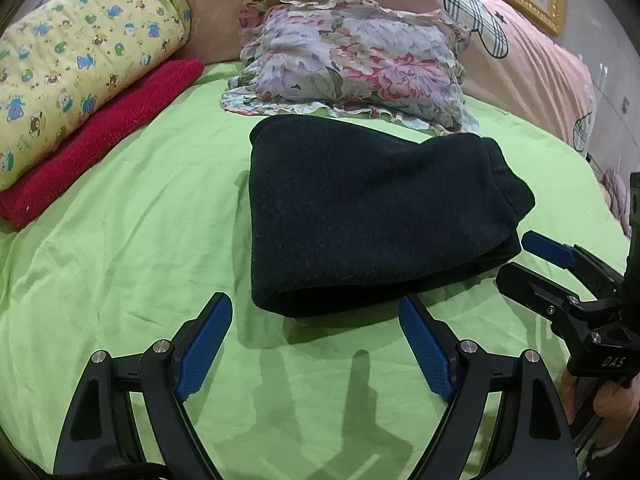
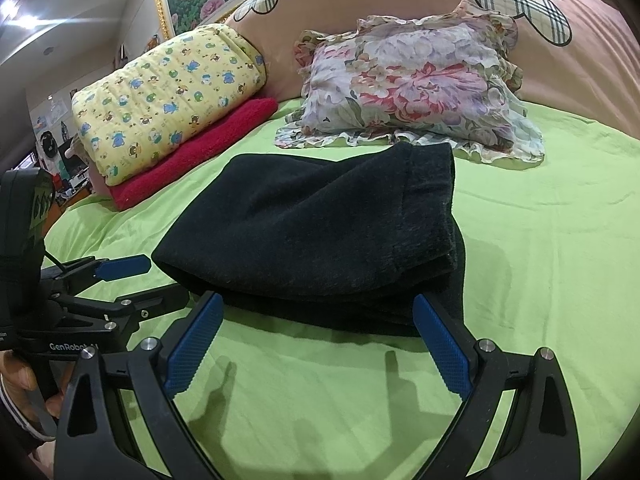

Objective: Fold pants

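Nearest the viewer, the left gripper point(image 1: 316, 344) hovers low over a green bed sheet point(image 1: 120, 264), its blue-padded jaws spread wide apart and holding nothing. One blue pad sits just short of the near edge of the pants point(image 1: 368, 216), not touching them. The right gripper point(image 2: 318, 344) is posed alike, pointing forward along the bed with jaws wide apart and empty; its pads sit close to the near fold of the dark cloth, one at each side. Each gripper shows at the edge of the other's view, angled inward toward the garment, with part of a hand point(image 1: 608, 400) wrapped around the handle.

Just beyond the jaws, the dark pants lie folded into a thick, compact bundle, flat on the sheet. Farther back, a floral ruffled pillow point(image 1: 352, 60) rests just behind the bundle. To the left, a yellow cartoon-print quilt point(image 1: 88, 56) is stacked on a red towel point(image 1: 108, 140). Farthest away, a pink duvet point(image 1: 532, 64) is heaped behind them.
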### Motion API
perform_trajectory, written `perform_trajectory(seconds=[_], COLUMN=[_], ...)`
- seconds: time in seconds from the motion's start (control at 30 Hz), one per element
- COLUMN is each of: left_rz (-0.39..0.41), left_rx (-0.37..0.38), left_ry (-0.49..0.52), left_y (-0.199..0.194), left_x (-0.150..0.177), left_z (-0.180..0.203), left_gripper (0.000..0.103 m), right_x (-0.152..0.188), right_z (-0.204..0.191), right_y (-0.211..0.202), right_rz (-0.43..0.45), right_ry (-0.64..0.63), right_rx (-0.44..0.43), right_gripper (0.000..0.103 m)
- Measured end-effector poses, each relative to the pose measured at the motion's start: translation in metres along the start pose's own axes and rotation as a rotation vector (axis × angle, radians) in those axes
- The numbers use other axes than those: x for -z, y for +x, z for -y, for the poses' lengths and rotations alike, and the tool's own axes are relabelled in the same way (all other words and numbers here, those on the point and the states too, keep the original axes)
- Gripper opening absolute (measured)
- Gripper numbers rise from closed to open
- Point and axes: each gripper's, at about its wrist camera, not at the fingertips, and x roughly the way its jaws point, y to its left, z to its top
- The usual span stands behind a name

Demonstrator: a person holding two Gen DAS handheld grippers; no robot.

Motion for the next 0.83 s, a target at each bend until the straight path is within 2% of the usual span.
perform_trajectory(seconds=[0.83], left_rz=[0.049], left_rx=[-0.007], left_ry=[0.016], left_y=[-0.003], left_x=[-0.029], left_z=[0.008], left_gripper=[0.086], right_x=[-0.014], right_z=[0.020], right_y=[-0.003], right_rz=[0.019], right_ry=[0.044], right_rx=[0.038], right_gripper=[0.096])
